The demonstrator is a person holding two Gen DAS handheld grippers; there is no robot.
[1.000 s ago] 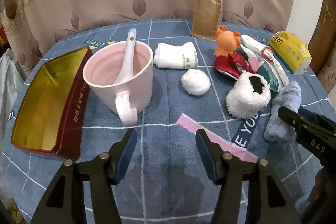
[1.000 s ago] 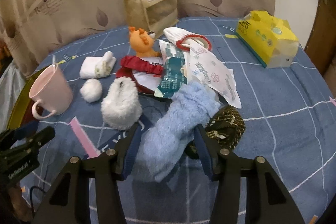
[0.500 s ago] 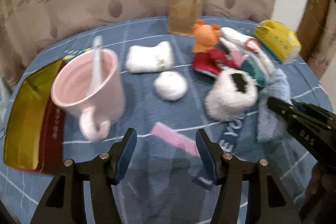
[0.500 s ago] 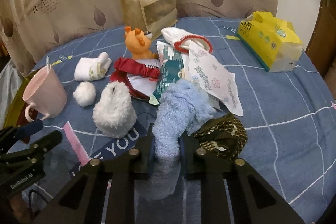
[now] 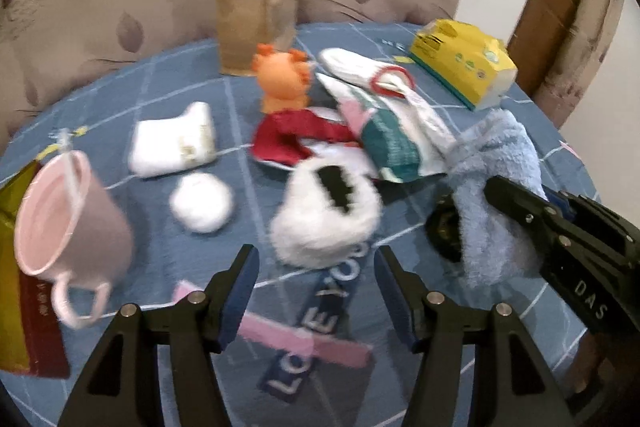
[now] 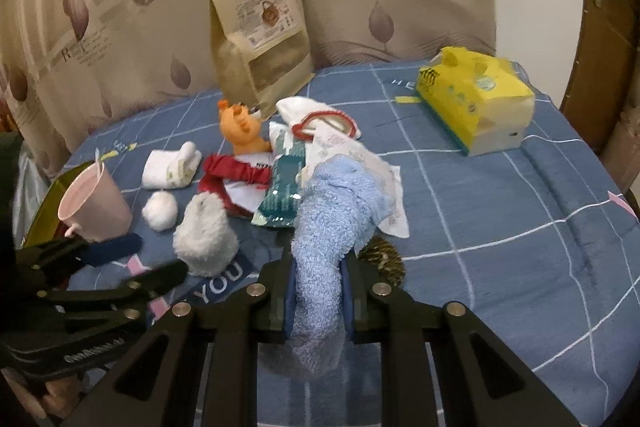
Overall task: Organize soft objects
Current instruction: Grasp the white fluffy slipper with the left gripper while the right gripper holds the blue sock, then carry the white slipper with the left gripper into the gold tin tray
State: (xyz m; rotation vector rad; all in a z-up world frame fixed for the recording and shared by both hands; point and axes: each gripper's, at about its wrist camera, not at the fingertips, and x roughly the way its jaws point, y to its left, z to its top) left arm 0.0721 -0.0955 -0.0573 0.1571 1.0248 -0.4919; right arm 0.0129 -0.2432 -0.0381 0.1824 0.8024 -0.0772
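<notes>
Right gripper (image 6: 318, 297) jaws pinching blue fuzzy sock (image 6: 334, 211); left gripper (image 5: 316, 281) jaws spread, empty, just before white fluffy slipper (image 5: 324, 223).

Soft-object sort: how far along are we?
Early. Nothing looks sorted yet. In hand: right gripper shut on the blue fuzzy sock. Left gripper is open and empty. Left: white fluffy slipper, cotton ball, folded white sock and orange plush lie loose.
</notes>
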